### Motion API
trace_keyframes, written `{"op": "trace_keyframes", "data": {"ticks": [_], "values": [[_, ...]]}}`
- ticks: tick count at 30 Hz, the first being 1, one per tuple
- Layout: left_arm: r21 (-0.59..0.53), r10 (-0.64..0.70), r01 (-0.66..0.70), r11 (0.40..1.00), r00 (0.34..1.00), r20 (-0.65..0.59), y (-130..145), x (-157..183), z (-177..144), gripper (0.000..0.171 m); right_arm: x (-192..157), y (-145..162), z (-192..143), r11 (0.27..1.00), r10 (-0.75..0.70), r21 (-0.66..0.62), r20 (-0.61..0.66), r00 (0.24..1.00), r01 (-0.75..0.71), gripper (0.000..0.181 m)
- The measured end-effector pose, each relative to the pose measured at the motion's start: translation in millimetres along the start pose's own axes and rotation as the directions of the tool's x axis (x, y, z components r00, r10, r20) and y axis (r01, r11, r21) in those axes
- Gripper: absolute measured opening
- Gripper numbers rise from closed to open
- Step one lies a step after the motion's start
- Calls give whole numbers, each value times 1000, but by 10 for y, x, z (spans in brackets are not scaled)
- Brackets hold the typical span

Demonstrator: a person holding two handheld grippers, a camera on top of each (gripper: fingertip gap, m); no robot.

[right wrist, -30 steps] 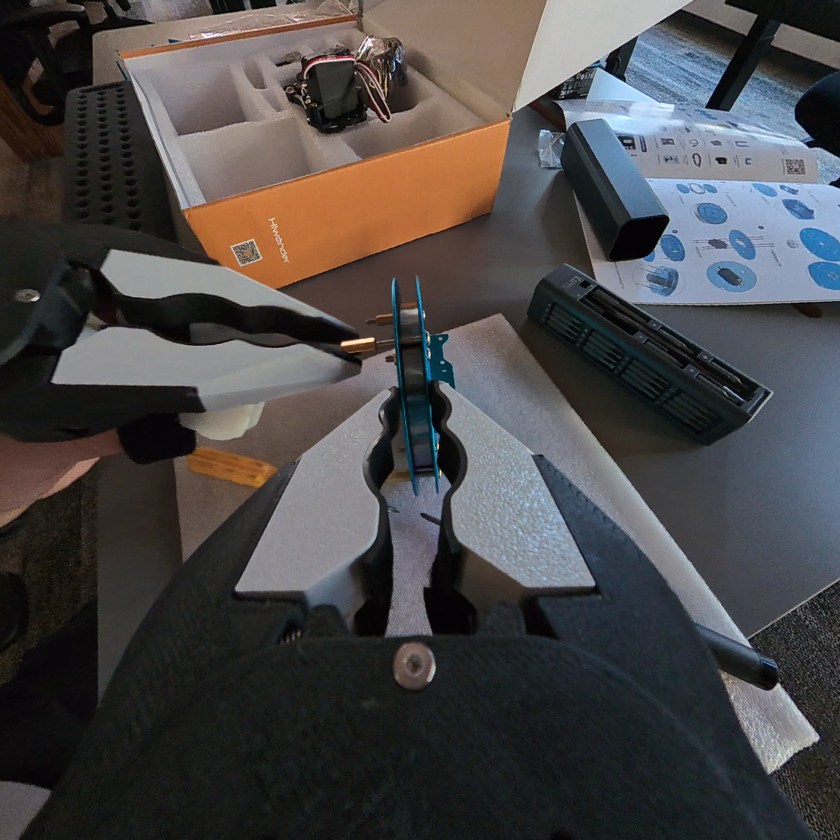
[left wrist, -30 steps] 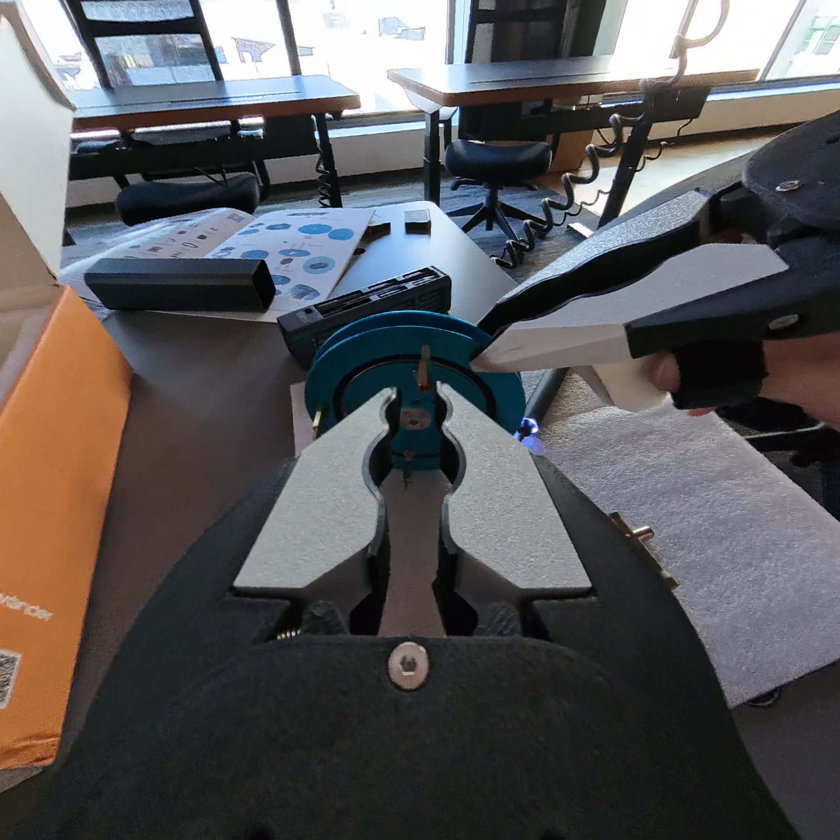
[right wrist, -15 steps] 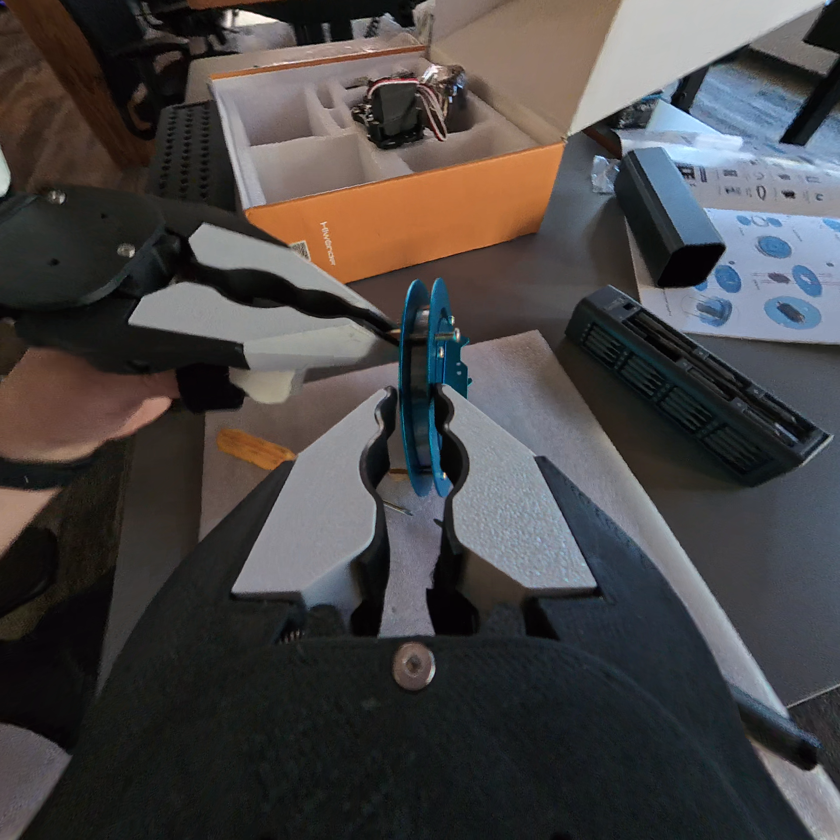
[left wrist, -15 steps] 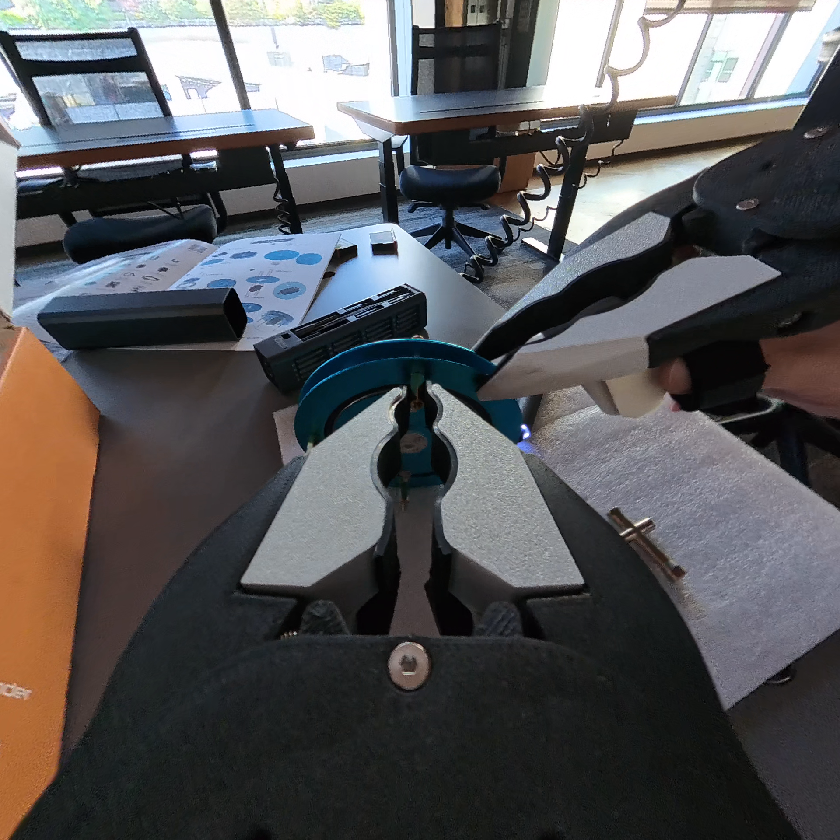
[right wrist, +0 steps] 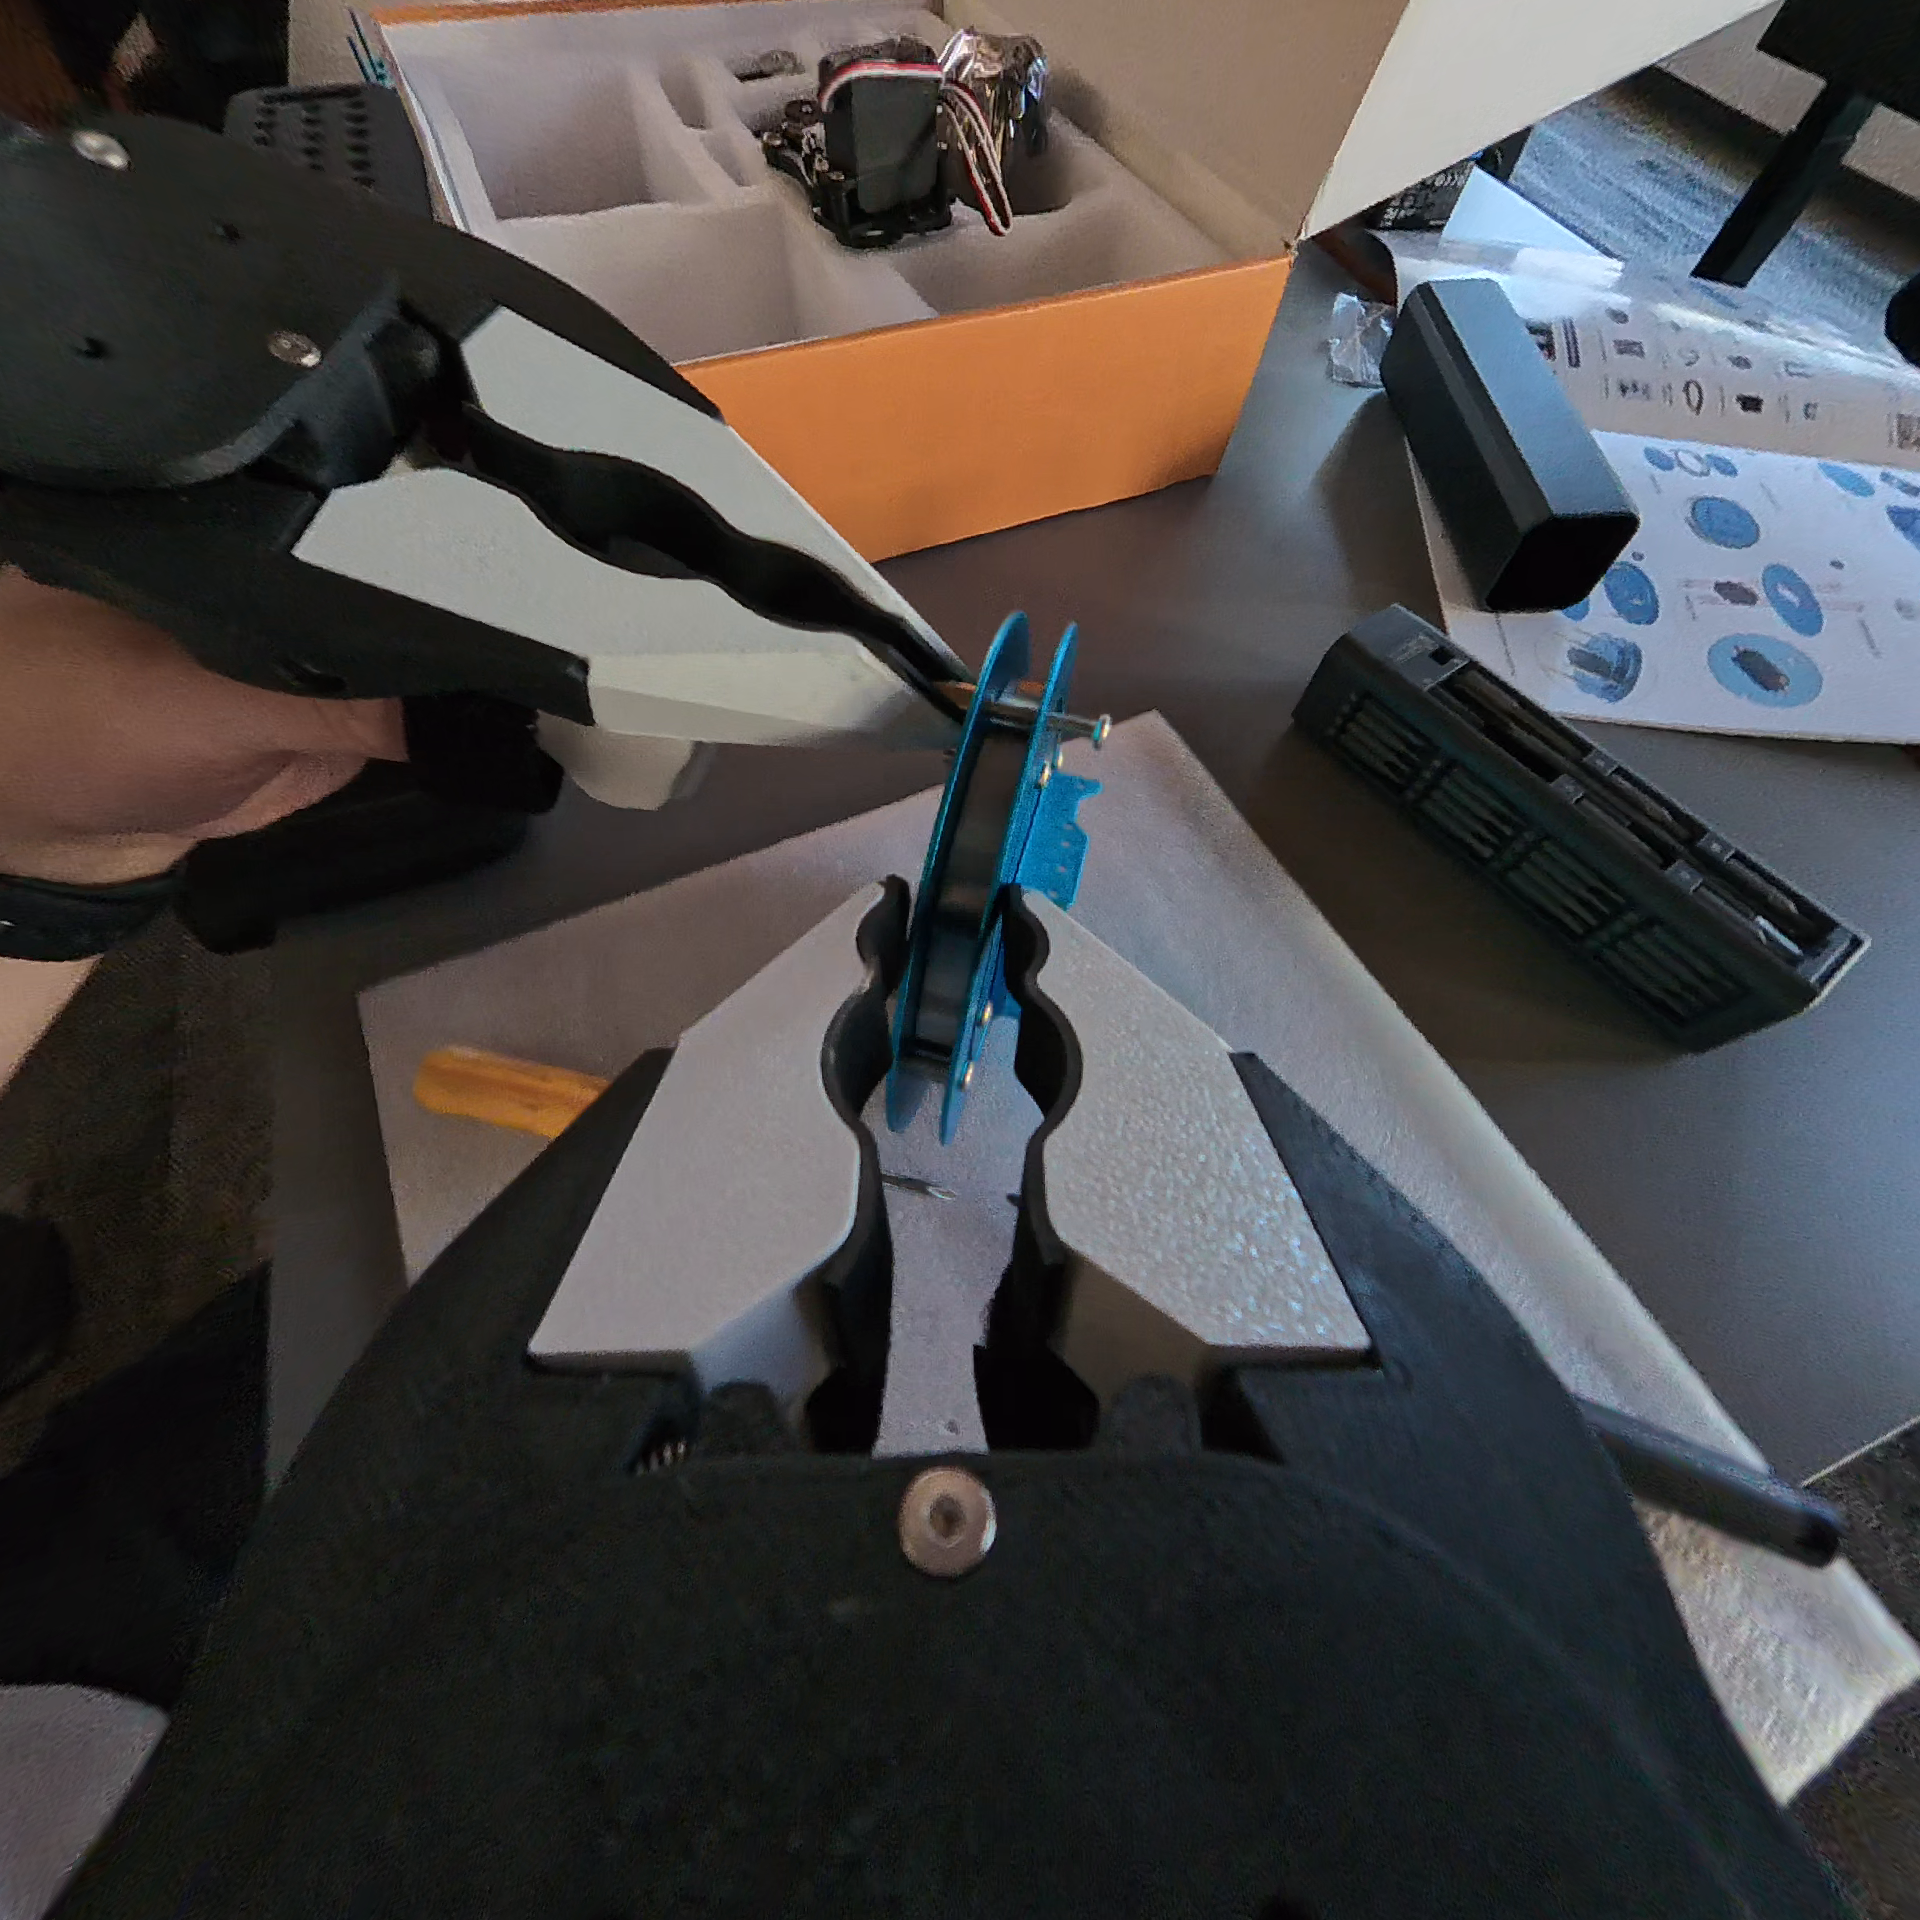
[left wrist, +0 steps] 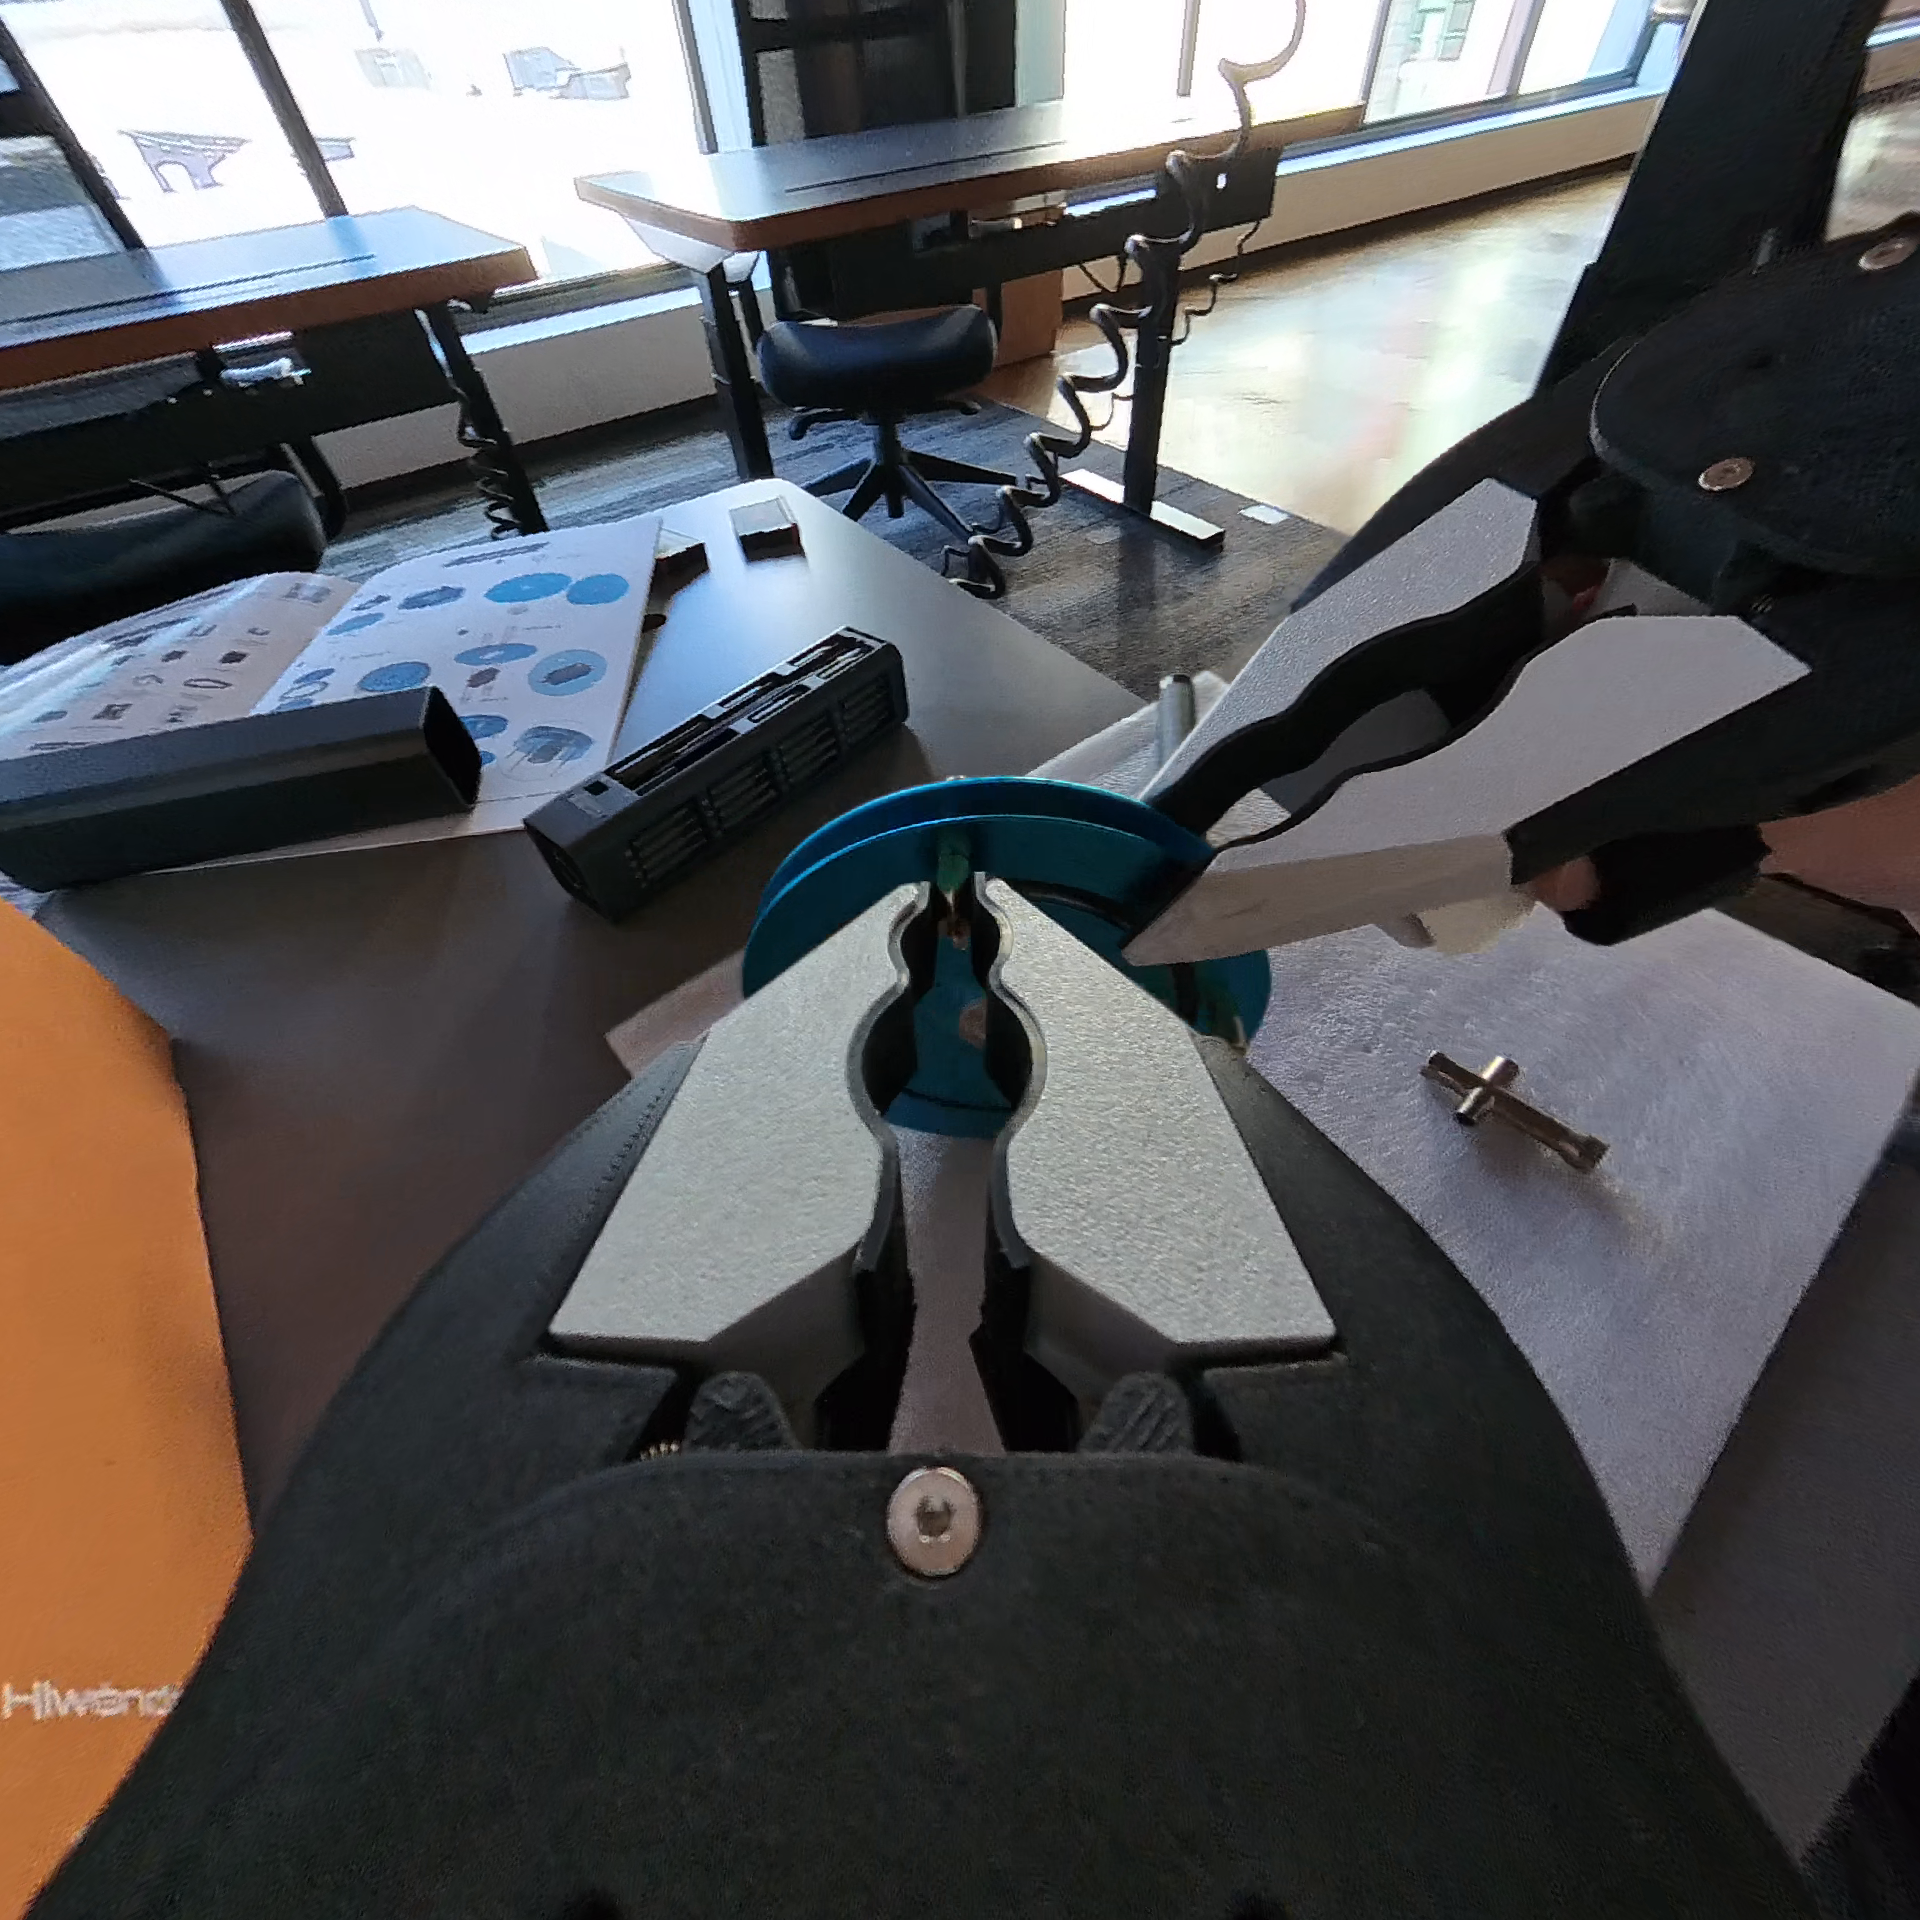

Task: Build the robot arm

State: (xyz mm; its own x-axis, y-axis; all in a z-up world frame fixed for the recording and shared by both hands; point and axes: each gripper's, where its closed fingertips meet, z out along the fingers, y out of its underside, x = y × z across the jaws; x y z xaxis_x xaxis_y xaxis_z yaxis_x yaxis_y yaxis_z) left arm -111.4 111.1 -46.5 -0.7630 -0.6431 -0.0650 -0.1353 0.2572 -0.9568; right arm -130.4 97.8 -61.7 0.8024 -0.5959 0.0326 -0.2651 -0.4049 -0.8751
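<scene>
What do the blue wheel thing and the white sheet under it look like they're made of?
The blue wheel looks like anodised metal: thin rigid discs with a satin sheen and small screw heads. The right gripper clamps it. The white sheet looks like soft packing foam, matte and finely pebbled, though felt is possible.

You are in an office: height-adjustable desks (left wrist: 925,197) line big windows (left wrist: 436,94), a saddle stool (left wrist: 878,353) stands on carpet, and your worktop (left wrist: 395,997) holds an instruction sheet (left wrist: 499,634).
</scene>
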Motion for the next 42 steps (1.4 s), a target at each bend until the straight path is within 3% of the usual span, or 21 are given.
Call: {"op": "trace_keyframes", "data": {"ticks": [6,9,12,18,20,23,27,31,33,42], "values": [[43,-55,58,997,996,-75,17,36,-28,5,-111,18,-25,1000,-7,23,-14,1000,8,22],[40,-49,53,998,994,-95,25,35,-42,5,-184,11,-42,999,17,39,70,997,-20,29],[24,-13,16,1000,993,-117,34,37,-52,5,-205,20,-116,998,-50,38,182,982,43,33],[-6,34,-36,999,986,-162,44,39,-57,4,82,-252,-279,911,-383,283,319,867,299,22],[-7,43,-45,999,984,-173,45,40,-53,3,184,-203,-161,917,-384,275,409,828,289,17],[2,61,-62,998,977,-205,46,56,-63,4,225,-128,4,939,-343,219,519,783,266,24],[1,58,-59,998,966,-254,51,59,-76,4,158,-231,36,877,-476,334,514,714,344,27],[-4,65,-69,998,958,-278,44,55,-59,4,79,-180,73,867,-497,319,586,640,382,17],[1,63,-66,998,954,-293,35,82,-53,4,100,-171,120,860,-509,317,578,638,399,5],[29,38,-33,999,976,-215,25,65,-49,4,94,-178,151,880,-476,327,611,633,346,5]]}}
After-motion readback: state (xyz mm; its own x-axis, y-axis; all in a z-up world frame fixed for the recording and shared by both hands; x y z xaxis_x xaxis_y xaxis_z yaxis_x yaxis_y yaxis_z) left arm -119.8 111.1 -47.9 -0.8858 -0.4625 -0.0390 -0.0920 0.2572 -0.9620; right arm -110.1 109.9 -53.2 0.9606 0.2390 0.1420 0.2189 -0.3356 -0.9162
